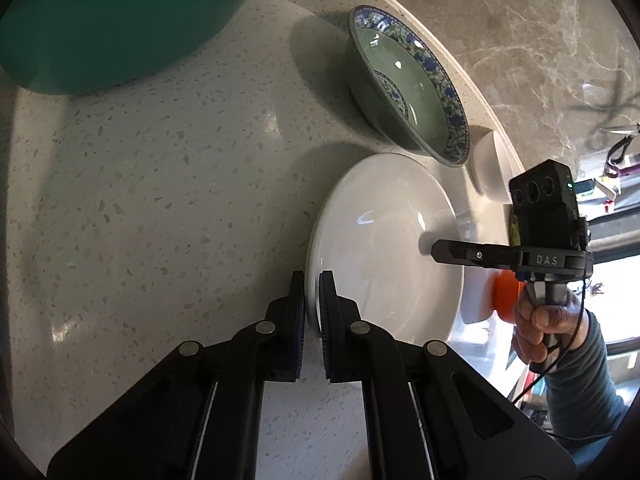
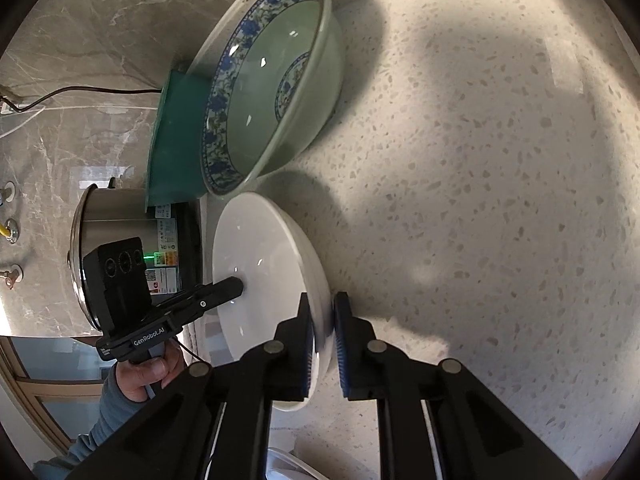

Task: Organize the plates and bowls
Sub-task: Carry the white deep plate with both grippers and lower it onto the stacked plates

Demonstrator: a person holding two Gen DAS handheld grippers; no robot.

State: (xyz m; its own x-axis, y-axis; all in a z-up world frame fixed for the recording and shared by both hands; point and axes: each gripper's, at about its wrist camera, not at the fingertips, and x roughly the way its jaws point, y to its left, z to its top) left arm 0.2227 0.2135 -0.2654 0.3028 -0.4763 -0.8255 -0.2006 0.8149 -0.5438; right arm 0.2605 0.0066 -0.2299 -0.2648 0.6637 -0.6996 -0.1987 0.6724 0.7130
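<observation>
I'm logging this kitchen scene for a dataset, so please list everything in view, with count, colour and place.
white plate: 1, white, on the counter, both grippers at opposite rims
patterned bowl: 1, pale green with blue floral rim, beside the plate
teal basin: 1, teal, on the counter beyond the bowl
small white dish: 1, white, at the counter edge
orange object: 1, orange, behind the plate, unclear what
steel cooker: 1, silver, beyond the plate
countertop: 1, speckled off-white
left gripper: 1, black, rim between its fingers
right gripper: 1, black, rim between its fingers
</observation>
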